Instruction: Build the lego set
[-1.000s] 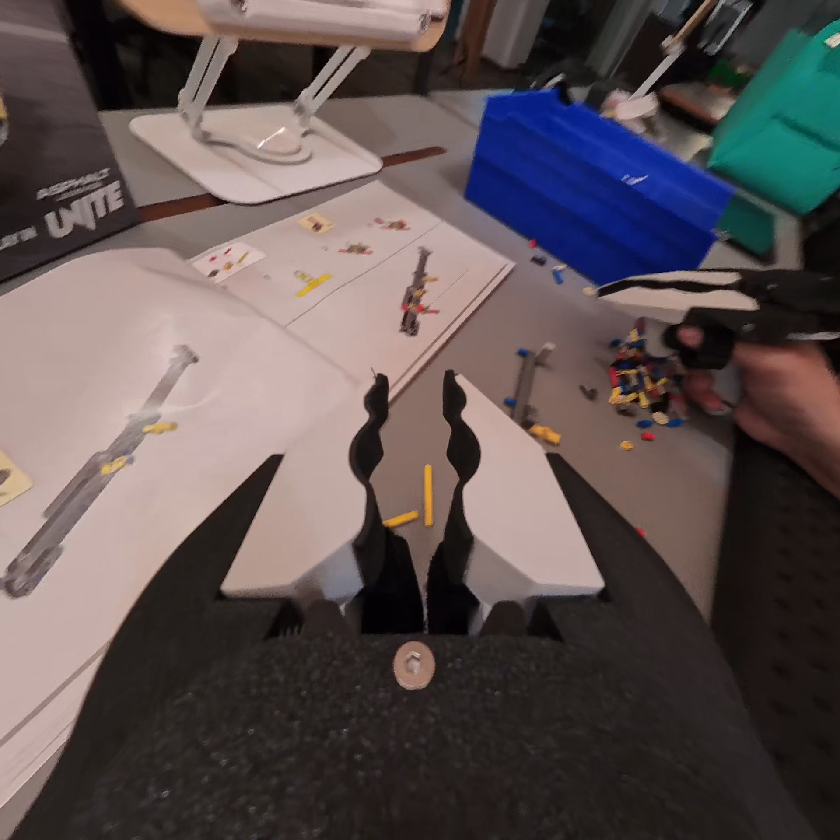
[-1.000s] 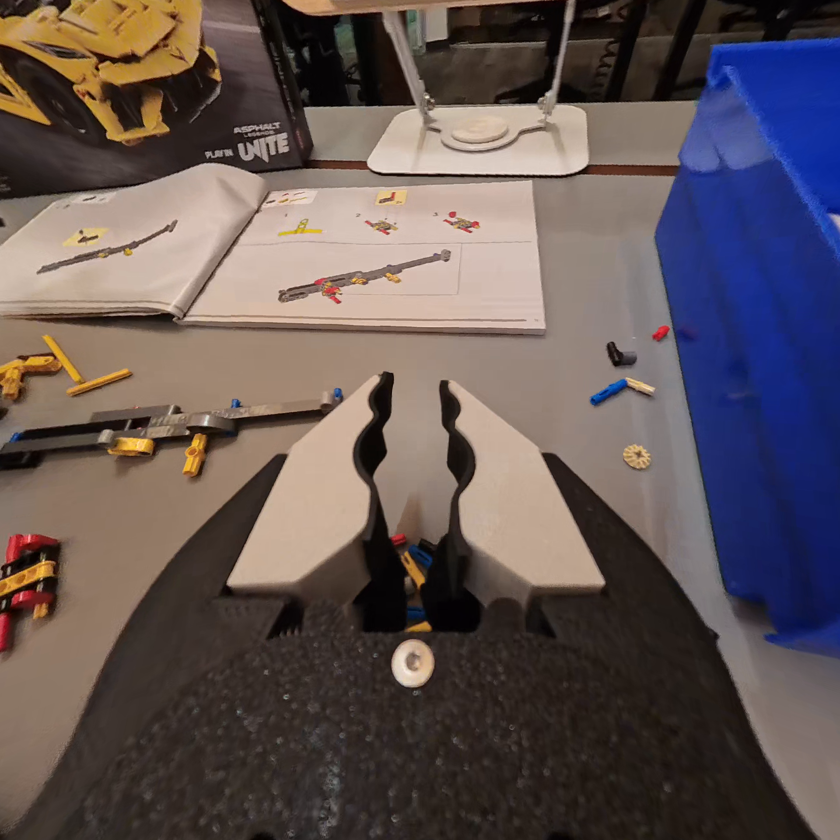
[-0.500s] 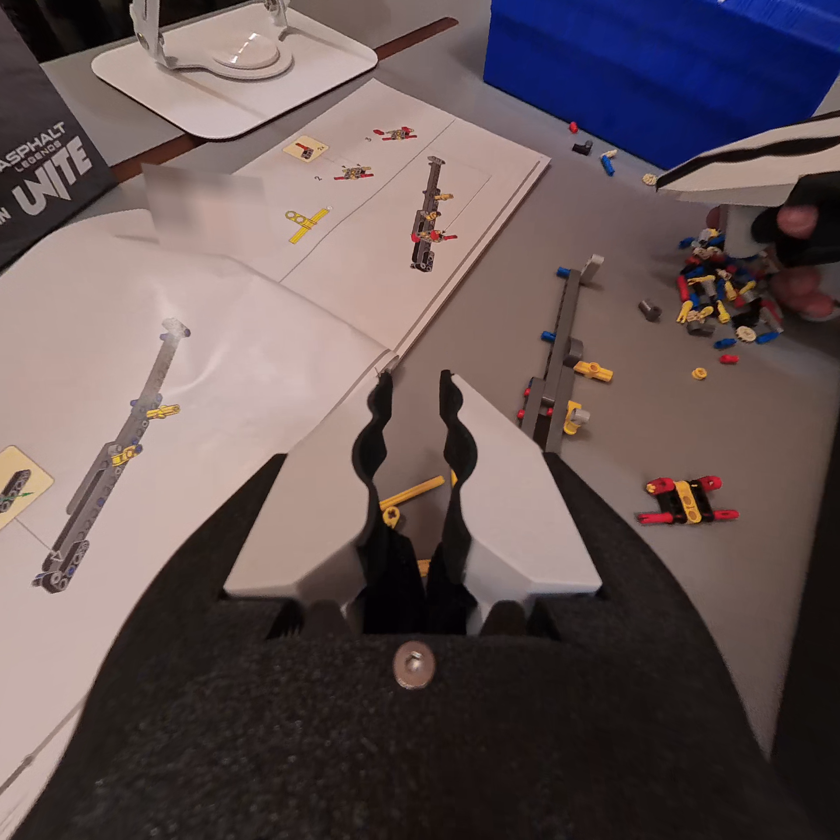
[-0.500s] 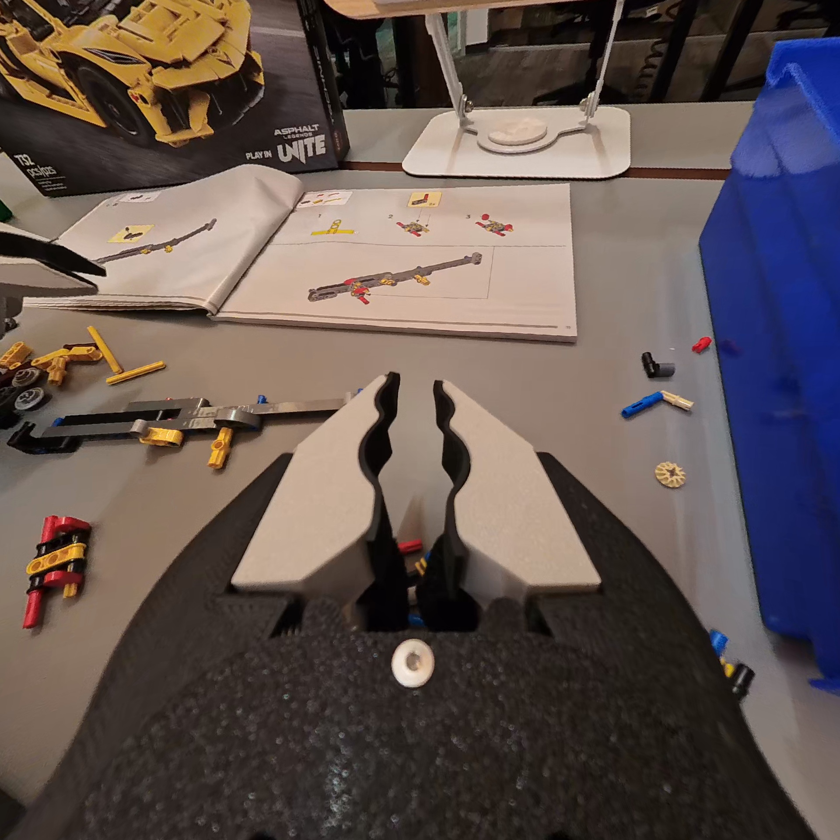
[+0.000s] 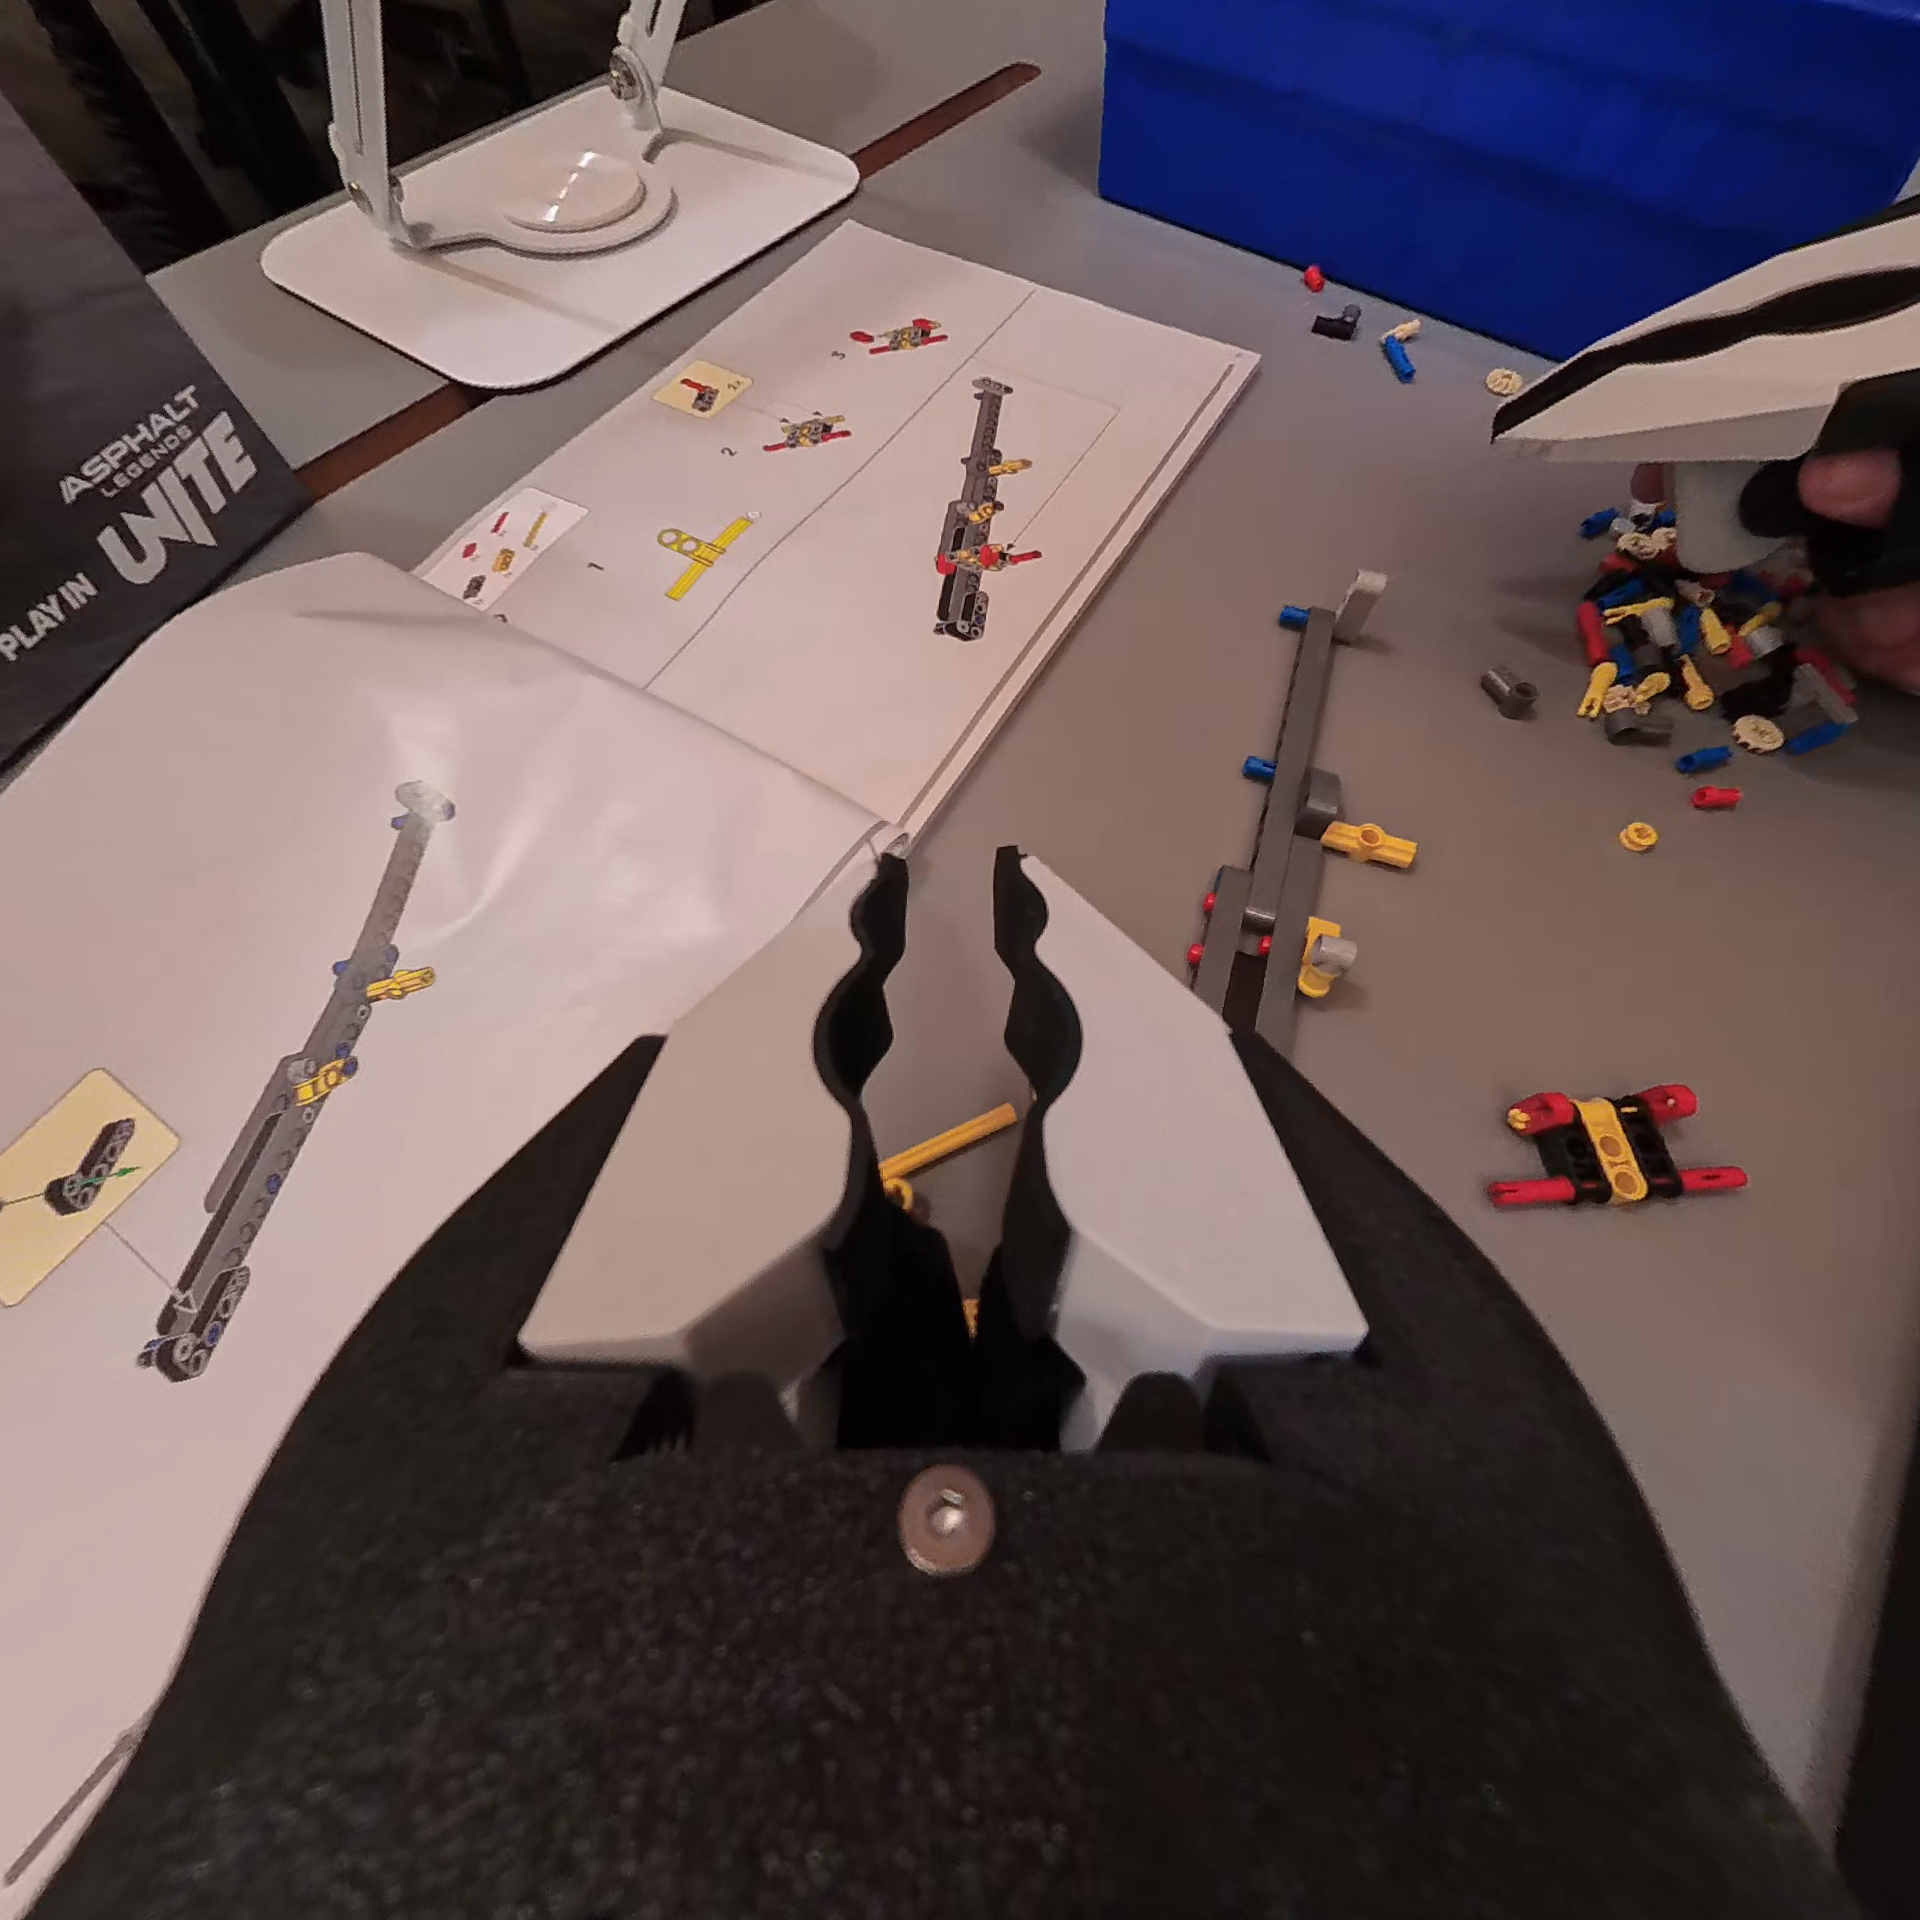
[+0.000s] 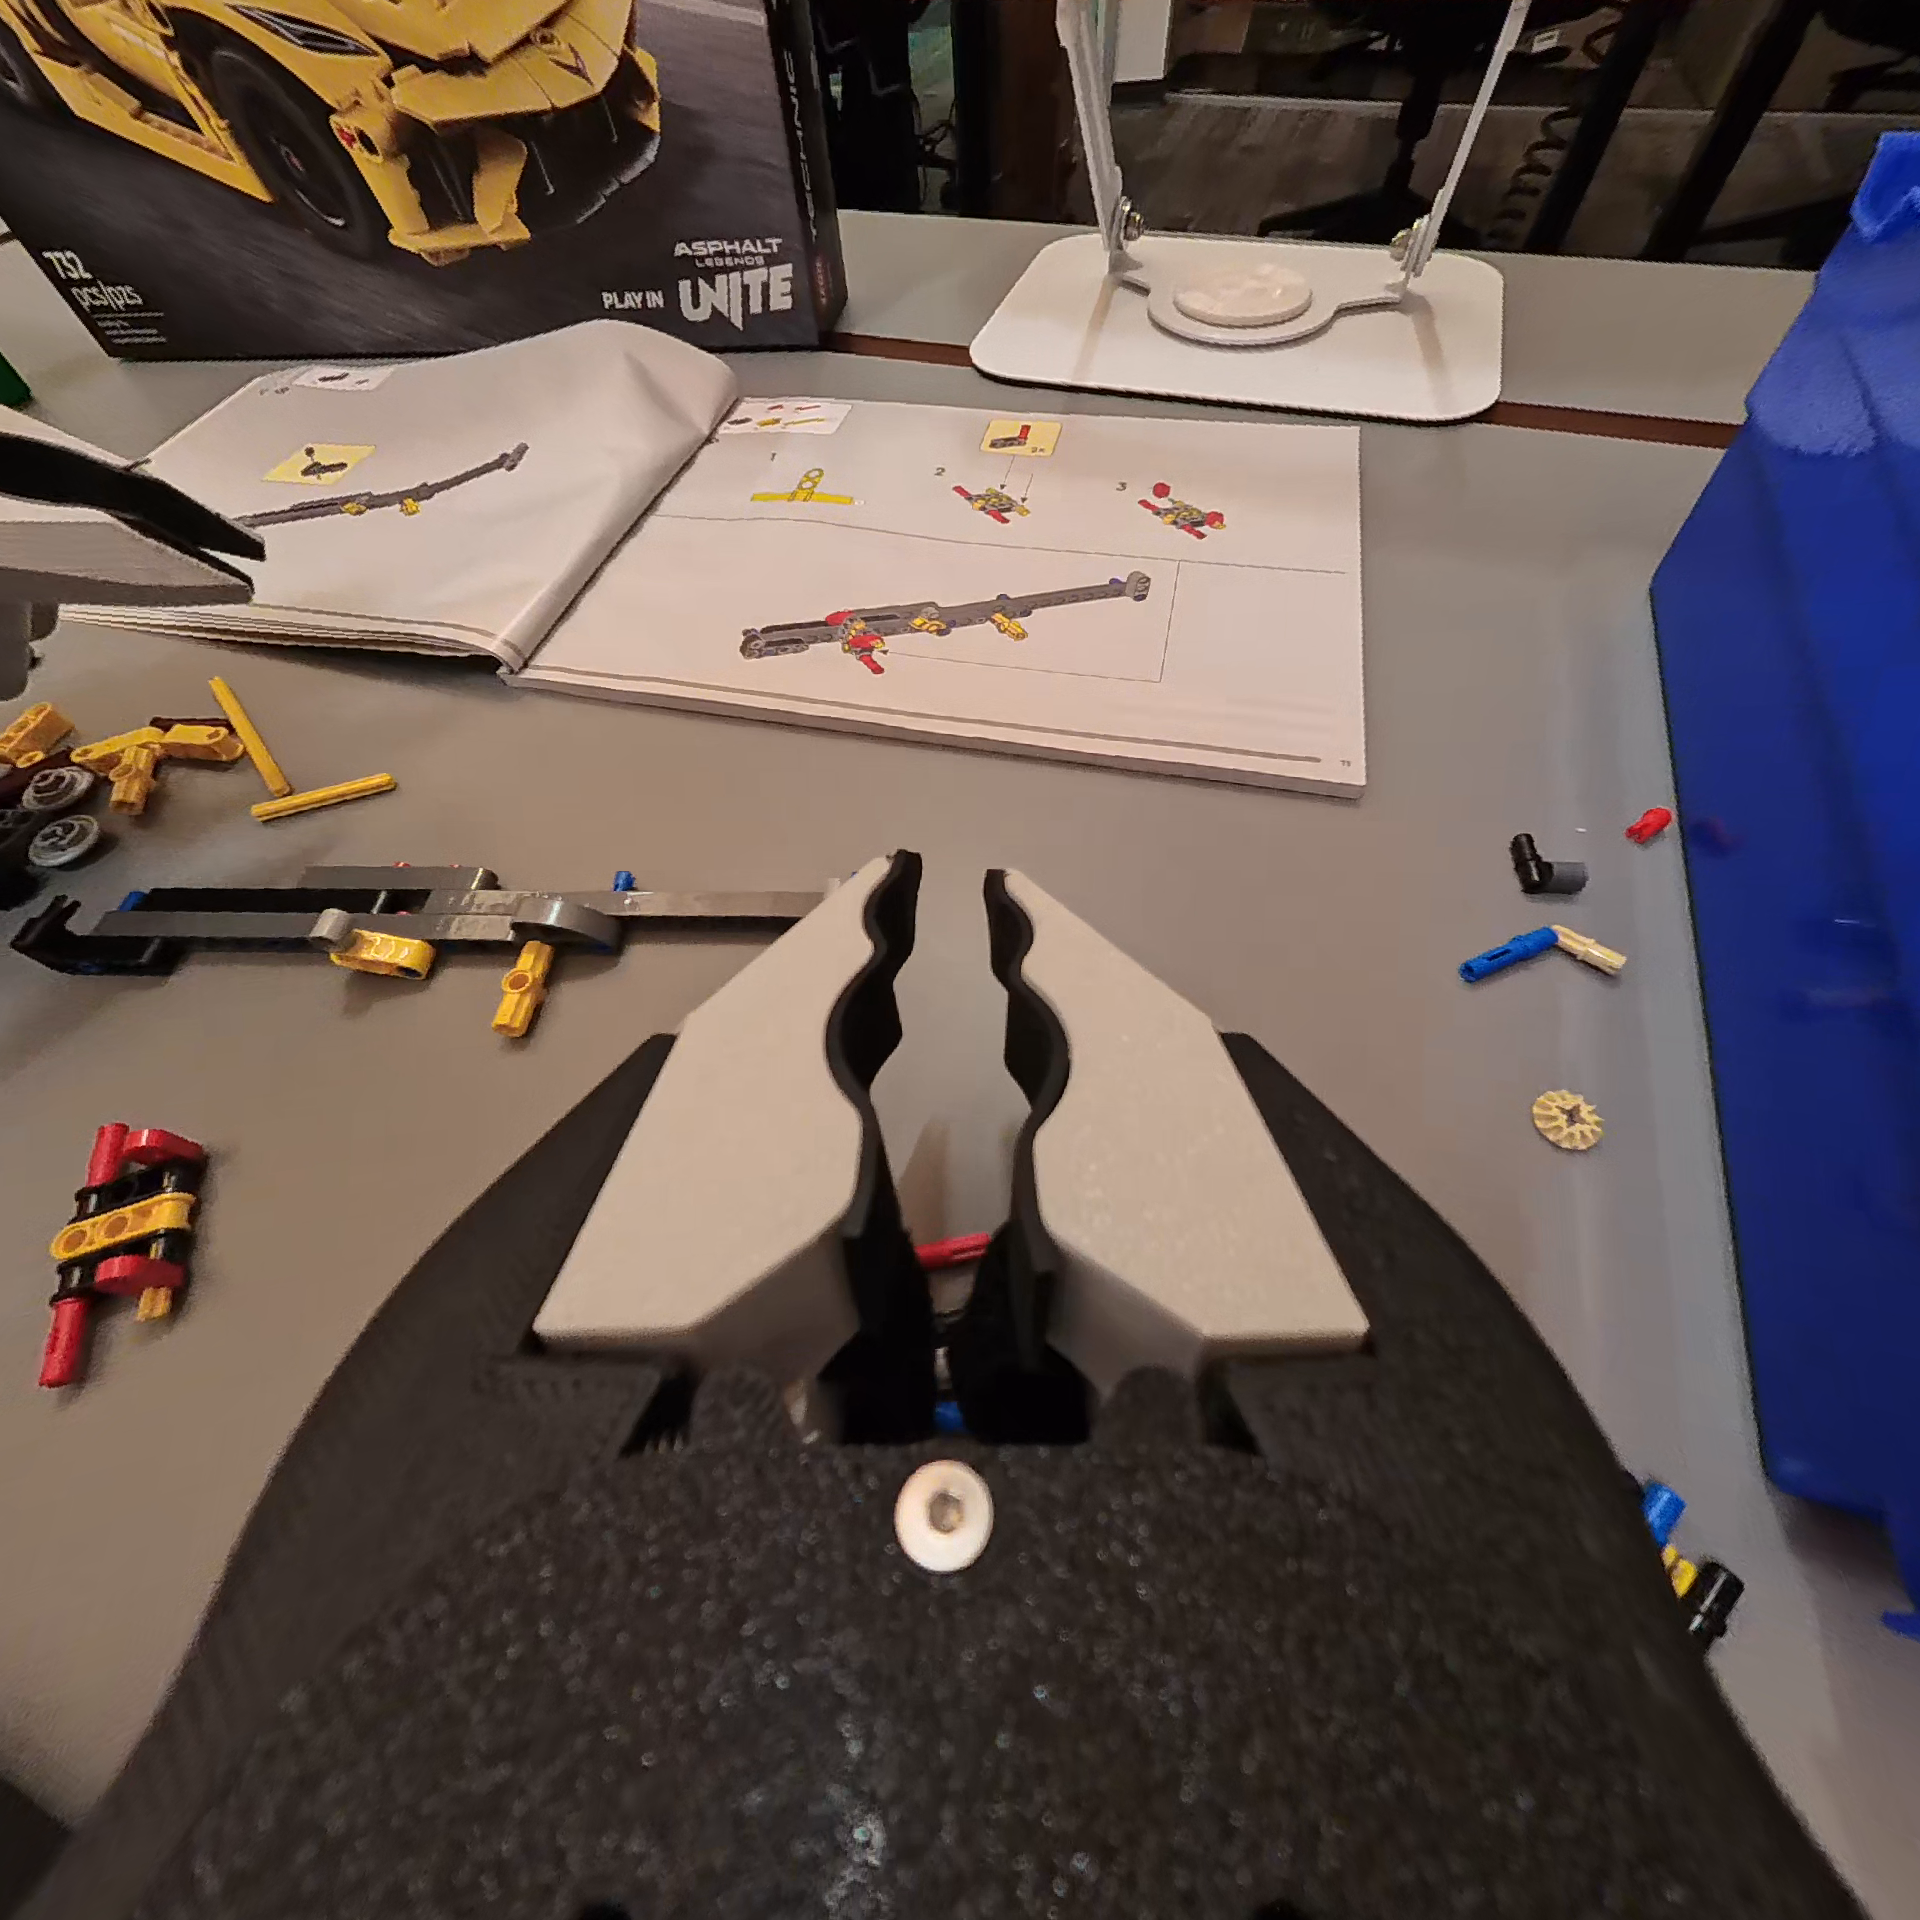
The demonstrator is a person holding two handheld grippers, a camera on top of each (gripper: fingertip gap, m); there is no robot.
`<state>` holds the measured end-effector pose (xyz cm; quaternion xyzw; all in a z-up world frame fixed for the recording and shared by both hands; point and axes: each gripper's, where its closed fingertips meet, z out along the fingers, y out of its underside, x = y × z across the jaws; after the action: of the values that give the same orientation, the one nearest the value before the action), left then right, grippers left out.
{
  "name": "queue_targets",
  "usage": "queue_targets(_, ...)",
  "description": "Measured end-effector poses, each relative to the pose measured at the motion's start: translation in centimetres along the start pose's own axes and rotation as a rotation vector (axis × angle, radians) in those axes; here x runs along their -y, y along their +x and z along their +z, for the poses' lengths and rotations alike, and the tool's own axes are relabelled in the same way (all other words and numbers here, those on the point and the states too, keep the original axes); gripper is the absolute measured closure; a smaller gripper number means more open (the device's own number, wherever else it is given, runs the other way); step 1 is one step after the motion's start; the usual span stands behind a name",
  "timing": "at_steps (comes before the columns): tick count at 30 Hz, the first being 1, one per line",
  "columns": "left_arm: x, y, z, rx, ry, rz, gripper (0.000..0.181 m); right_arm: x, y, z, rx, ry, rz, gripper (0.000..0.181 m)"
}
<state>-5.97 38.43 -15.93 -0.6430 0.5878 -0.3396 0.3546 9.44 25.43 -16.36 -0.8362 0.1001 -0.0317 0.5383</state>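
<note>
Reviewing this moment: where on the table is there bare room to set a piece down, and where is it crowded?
Bare grey table lies between the instruction booklet, the long grey beam assembly and the blue bin, with only a few stray pins there. It is crowded at the loose parts pile under the right claw and around the yellow pieces.

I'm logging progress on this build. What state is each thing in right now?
Left gripper: jaws open, empty.
Right gripper: jaws open, empty.
Instruction booklet: open, flat on the table.
Long grey beam: partly built, lying flat.
Red and yellow sub-assembly: put together, lying apart from the beam.
Yellow rods: loose.
Pile of small parts: unsorted.
Set box: standing.
</note>
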Motion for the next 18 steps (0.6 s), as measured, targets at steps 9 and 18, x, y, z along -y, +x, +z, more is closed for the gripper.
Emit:
queue_targets(9, 0.3, 1.0, -0.1, 0.009, -0.006, 0.067, 0.167, 0.0, -0.3, 0.0, 0.013, 0.000, -0.004, 0.169)
queue_targets(18, 0.2, 1.0, 0.0, 0.022, -0.012, 0.097, 0.167, 0.1, -0.3, -0.1, 0.007, 0.006, -0.009, 0.170)
